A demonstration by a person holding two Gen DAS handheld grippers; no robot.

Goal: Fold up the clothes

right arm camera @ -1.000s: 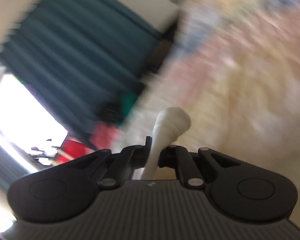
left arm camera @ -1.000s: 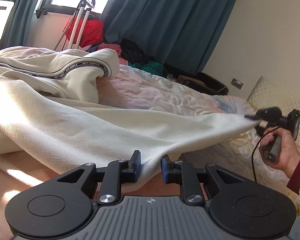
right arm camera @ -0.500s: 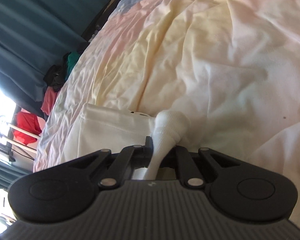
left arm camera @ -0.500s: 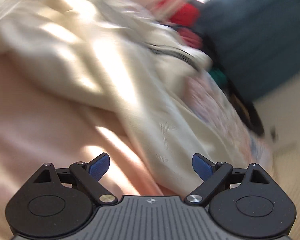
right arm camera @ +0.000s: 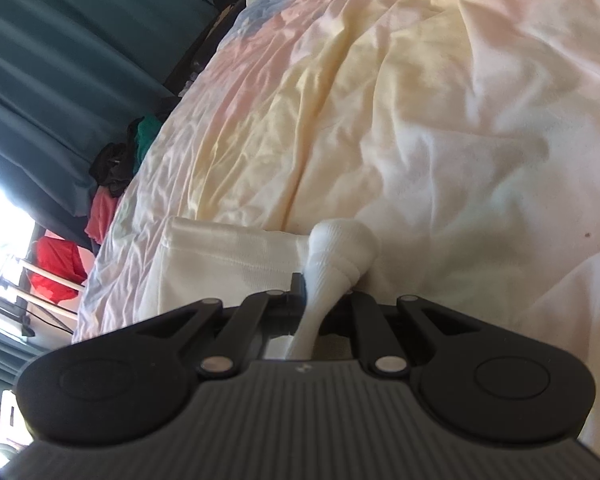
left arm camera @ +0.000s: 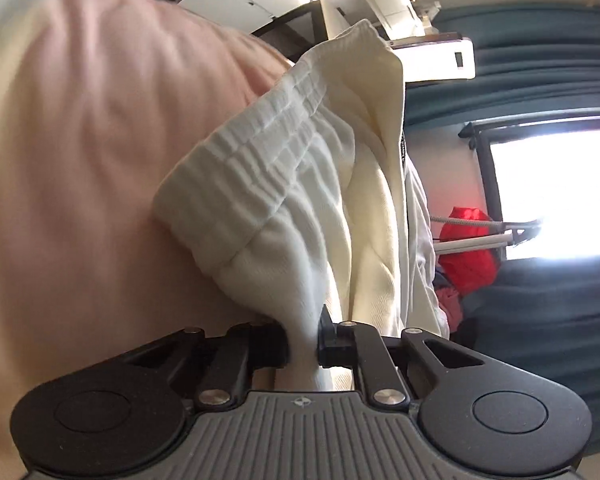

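Cream sweatpants (left arm camera: 300, 184): on pastel bedsheet (right arm camera: 440, 100). Left gripper (left arm camera: 303, 340): jaws closing, pinching fabric just below ribbed elastic waistband (left arm camera: 256, 160). Right gripper (right arm camera: 324, 292): clamped tight on a bunched ribbed cuff (right arm camera: 340, 252), flat cloth beside it.

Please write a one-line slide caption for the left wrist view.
Left gripper closing on the cream garment near its ribbed waistband, over a pink bedsheet.

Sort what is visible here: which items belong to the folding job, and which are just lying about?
Job:
- cream garment, its waistband end
- left gripper, closing on it
- right gripper, shut on its cuff
- bedsheet

Lying about:
- red cloth
- clothes pile
- curtains
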